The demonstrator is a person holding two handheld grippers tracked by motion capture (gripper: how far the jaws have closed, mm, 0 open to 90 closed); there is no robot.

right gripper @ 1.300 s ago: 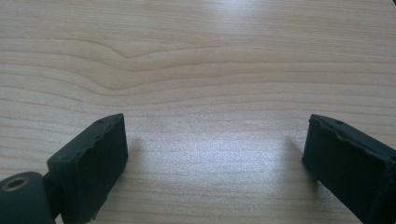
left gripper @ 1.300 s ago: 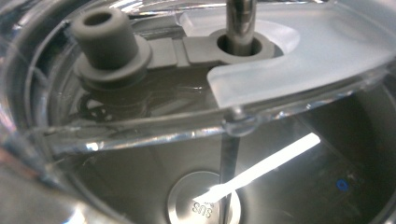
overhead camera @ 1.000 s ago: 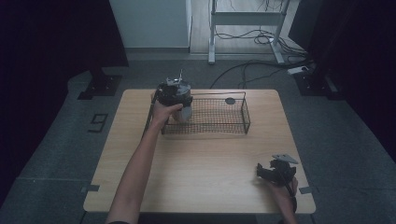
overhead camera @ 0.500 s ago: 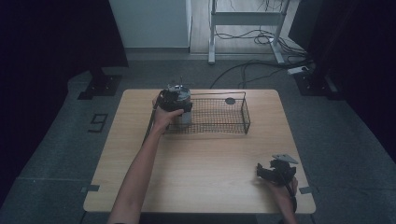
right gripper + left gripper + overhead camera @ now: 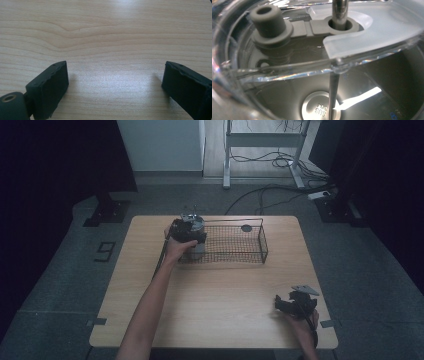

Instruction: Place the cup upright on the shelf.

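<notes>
I take the wire basket [image 5: 235, 242] as my landmark: it stands on the far half of the wooden table [image 5: 210, 295], and everything else I place against it.

My left gripper [image 5: 184, 231] is at the basket's left end, reaching over its rim, because the thing I am handling sits there: a metal cup with a clear lid [image 5: 196, 234], inside or right at that end of the basket; I cannot tell which from above. In the left gripper view the camera is pressed so close that I look straight down through the clear lid [image 5: 287, 72]: a grey rubber plug [image 5: 270, 23] on its strap, a metal straw [image 5: 339, 11] passing through the lid's hole, and the steel bottom [image 5: 320, 107] stamped with small characters. My own jaws are out of sight there, so I cannot tell whether they are clamped on the cup or merely beside it.

My right gripper [image 5: 295, 304] rests well away from the basket, near the table's front right corner, parked so it stays out of the way. Its 2 jaws stand wide apart over bare wood [image 5: 107, 50], gripping nothing.

A small dark disc [image 5: 246, 228] lies by the basket's far side, untouched.
</notes>
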